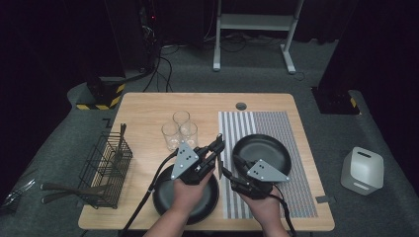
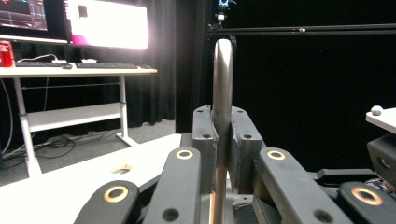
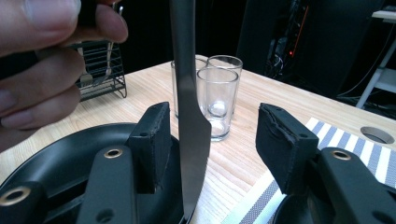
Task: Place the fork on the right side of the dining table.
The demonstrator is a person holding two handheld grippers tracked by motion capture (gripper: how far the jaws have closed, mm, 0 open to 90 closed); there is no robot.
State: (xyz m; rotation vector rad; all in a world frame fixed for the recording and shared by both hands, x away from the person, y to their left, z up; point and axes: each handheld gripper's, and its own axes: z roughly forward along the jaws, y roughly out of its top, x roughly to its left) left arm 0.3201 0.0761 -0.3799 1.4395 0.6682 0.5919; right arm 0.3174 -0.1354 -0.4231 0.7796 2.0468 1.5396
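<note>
A metal table knife hangs upright between the two grippers. My left gripper (image 2: 222, 121) is shut on the knife's handle (image 2: 222, 93), which stands up between its pads. In the high view the left gripper (image 1: 216, 147) sits over the table's middle, above the near black plate (image 1: 165, 200). My right gripper (image 3: 213, 114) is open with the knife's blade (image 3: 190, 116) between its jaws. The blade runs close along the left pad and stands well apart from the right pad. From above, the right gripper (image 1: 230, 167) lies just right of the left one.
Three empty glasses (image 1: 180, 129) stand just beyond the grippers. A second black plate (image 1: 267, 148) rests on the striped mat (image 1: 296, 143). A black wire rack (image 1: 106, 168) with cutlery stands at the table's left edge. A white container (image 1: 362, 170) sits on the floor at the right.
</note>
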